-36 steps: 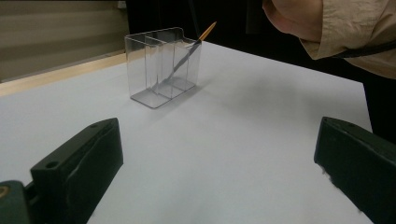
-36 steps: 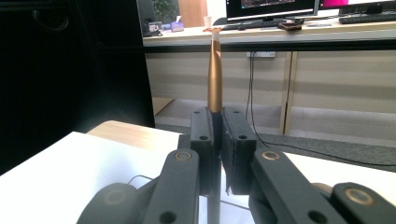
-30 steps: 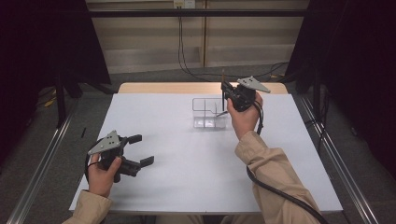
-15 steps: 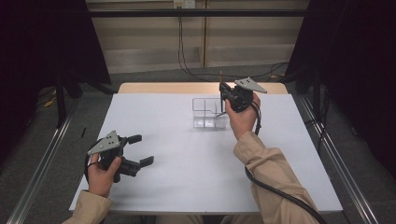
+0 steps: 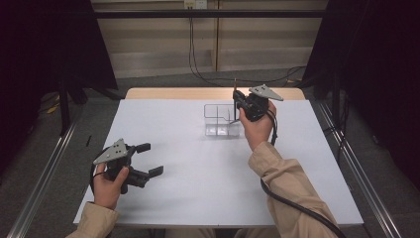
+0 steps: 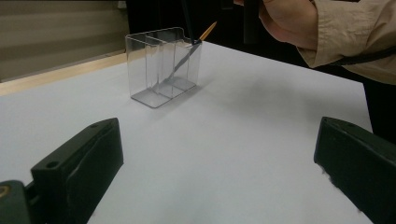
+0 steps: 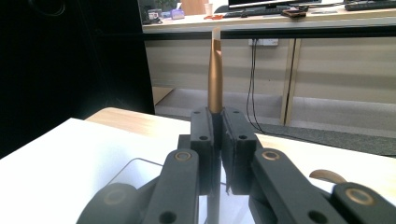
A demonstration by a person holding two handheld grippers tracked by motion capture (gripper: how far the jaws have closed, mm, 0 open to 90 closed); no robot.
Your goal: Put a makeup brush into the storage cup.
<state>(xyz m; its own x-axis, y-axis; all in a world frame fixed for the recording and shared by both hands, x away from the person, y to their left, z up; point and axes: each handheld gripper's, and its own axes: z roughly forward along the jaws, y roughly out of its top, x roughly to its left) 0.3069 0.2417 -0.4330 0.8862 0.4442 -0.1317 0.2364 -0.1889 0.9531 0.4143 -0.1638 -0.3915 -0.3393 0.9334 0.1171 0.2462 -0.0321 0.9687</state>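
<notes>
**Brush hangs over the clear holder, ready to go down**

Brush (image 7: 215, 74) placement turns on one line: the stick's long axis against the open top of the clear holder (image 5: 220, 119). Start with the white table (image 5: 198, 173): the holder stands toward its far edge, well apart from your left hand and directly under your right.

Your right gripper (image 5: 241, 101) is plainly the nearer one. Its jaws are closed tight on the brush, pinching it partway along the shaft. In the right gripper view the golden-brown end rises straight up out of the jaws, so the long axis is close to upright there; from the left gripper view the brush (image 6: 189, 51) leans, its orange end tipped up and away while the darker lower part runs down inside the holder's right-hand compartment (image 6: 184, 65). Whether its lower tip touches the floor of that compartment you cannot tell.

Your left gripper (image 5: 141, 161) rests low near the table's front, jaws spread wide, holding nothing.
</notes>
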